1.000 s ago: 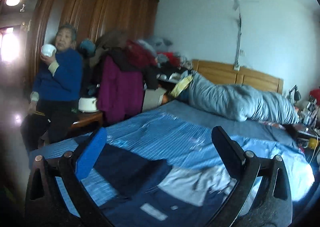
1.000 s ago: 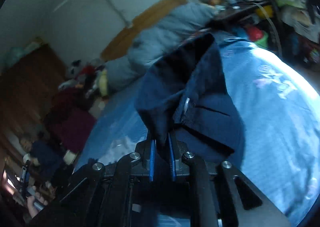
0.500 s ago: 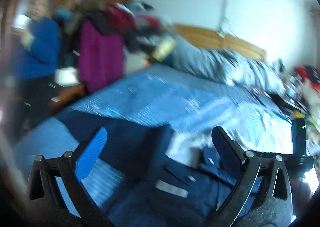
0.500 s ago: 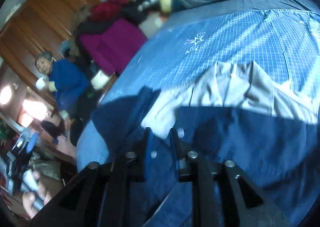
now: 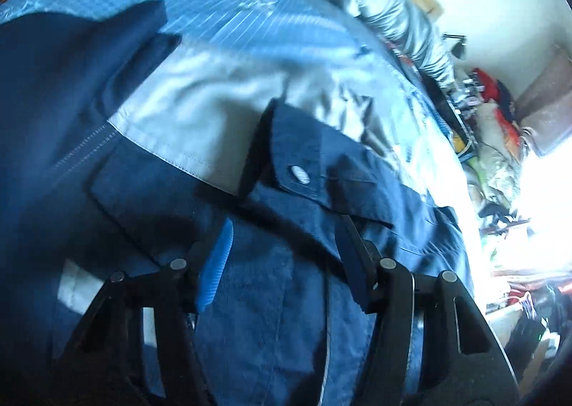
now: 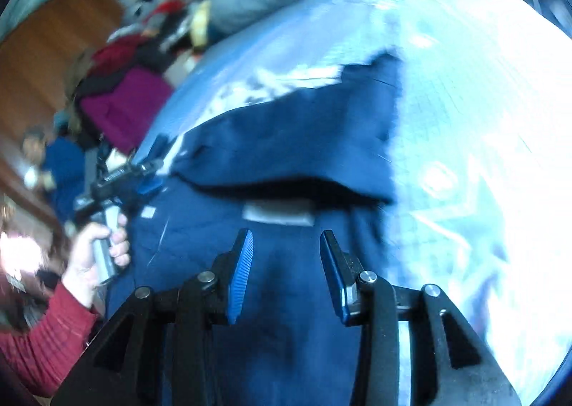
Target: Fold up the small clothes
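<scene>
A navy garment with a pale grey lining and a buttoned flap lies spread on the blue checked bedspread. My left gripper points down onto it. Its jaws are closing, with navy cloth lying between the fingers and no clear squeeze on it. In the right wrist view the same garment lies folded over with a white label. My right gripper hovers just above it, its jaws opening and holding nothing. The left gripper shows at the garment's left edge.
A hand in a red sleeve holds the left gripper's handle. A seated person in blue is beyond the bed's left side, next to a heap of clothes. A grey duvet lies by the headboard. Clutter fills the right side.
The right gripper came down with the lifted navy fold, laid it on the bed and let go. The left gripper tipped down onto the garment and its jaws narrowed.
</scene>
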A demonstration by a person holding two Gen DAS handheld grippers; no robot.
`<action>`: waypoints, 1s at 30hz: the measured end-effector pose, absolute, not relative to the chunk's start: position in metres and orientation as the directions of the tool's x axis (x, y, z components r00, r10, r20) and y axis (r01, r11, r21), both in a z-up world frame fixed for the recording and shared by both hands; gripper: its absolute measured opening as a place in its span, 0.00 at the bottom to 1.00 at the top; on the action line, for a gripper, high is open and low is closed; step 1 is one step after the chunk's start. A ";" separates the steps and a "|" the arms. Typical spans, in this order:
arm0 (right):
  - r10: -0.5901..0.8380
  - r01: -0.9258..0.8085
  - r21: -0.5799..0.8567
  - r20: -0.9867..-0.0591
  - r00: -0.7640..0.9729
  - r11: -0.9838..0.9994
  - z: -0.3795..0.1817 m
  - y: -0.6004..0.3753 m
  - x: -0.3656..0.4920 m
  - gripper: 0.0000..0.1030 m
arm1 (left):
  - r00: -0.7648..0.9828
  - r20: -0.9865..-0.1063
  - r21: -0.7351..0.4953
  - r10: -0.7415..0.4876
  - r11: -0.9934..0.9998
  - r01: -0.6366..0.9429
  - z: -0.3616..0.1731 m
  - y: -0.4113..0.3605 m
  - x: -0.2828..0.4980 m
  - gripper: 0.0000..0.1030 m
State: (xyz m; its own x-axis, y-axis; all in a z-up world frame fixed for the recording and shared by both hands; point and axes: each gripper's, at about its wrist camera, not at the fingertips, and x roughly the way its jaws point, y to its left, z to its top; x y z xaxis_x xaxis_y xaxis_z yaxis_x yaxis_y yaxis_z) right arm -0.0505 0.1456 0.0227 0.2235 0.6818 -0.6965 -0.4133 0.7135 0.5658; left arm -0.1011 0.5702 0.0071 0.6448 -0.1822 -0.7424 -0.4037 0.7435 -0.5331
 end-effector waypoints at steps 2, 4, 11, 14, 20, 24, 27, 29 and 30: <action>0.680 -0.372 0.584 -0.696 0.229 0.722 0.015 0.130 -0.053 0.44 | 0.646 -0.746 -0.525 -0.161 0.740 -0.421 0.007 0.567 -0.100 0.56; 0.680 -0.370 0.584 -0.697 0.229 0.723 0.011 0.124 -0.056 0.44 | 0.649 -0.748 -0.509 -0.137 0.746 -0.430 0.009 0.564 -0.095 0.56; 0.689 -0.343 0.604 -0.683 0.244 0.720 0.000 0.133 -0.044 0.44 | 0.718 -0.695 -0.497 -0.046 0.752 -0.433 0.029 0.569 -0.096 0.04; 0.659 -0.367 0.557 -0.703 0.269 0.745 0.001 0.137 -0.042 0.44 | 0.768 -0.639 -0.476 0.035 0.767 -0.431 0.056 0.574 -0.114 0.04; 0.560 -0.400 0.423 -0.756 0.339 0.813 0.000 0.137 -0.024 0.44 | 0.744 -0.655 -0.419 0.129 0.758 -0.500 0.049 0.597 -0.124 0.05; 0.592 -0.426 0.438 -0.724 0.354 0.791 0.006 0.142 -0.014 0.44 | 0.704 -0.693 -0.378 0.153 0.755 -0.536 0.032 0.602 -0.124 0.05; 0.635 -0.464 0.460 -0.684 0.358 0.757 0.016 0.153 0.001 0.42 | 0.680 -0.712 -0.376 0.174 0.724 -0.579 0.020 0.609 -0.135 0.05; 0.645 -0.499 0.447 -0.680 0.349 0.742 0.016 0.167 0.023 0.30 | 0.669 -0.723 -0.400 0.174 0.684 -0.610 0.013 0.620 -0.144 0.05; 0.639 -0.512 0.443 -0.705 0.307 0.736 0.007 0.178 0.039 0.24 | 0.662 -0.729 -0.404 0.172 0.673 -0.620 0.013 0.621 -0.146 0.04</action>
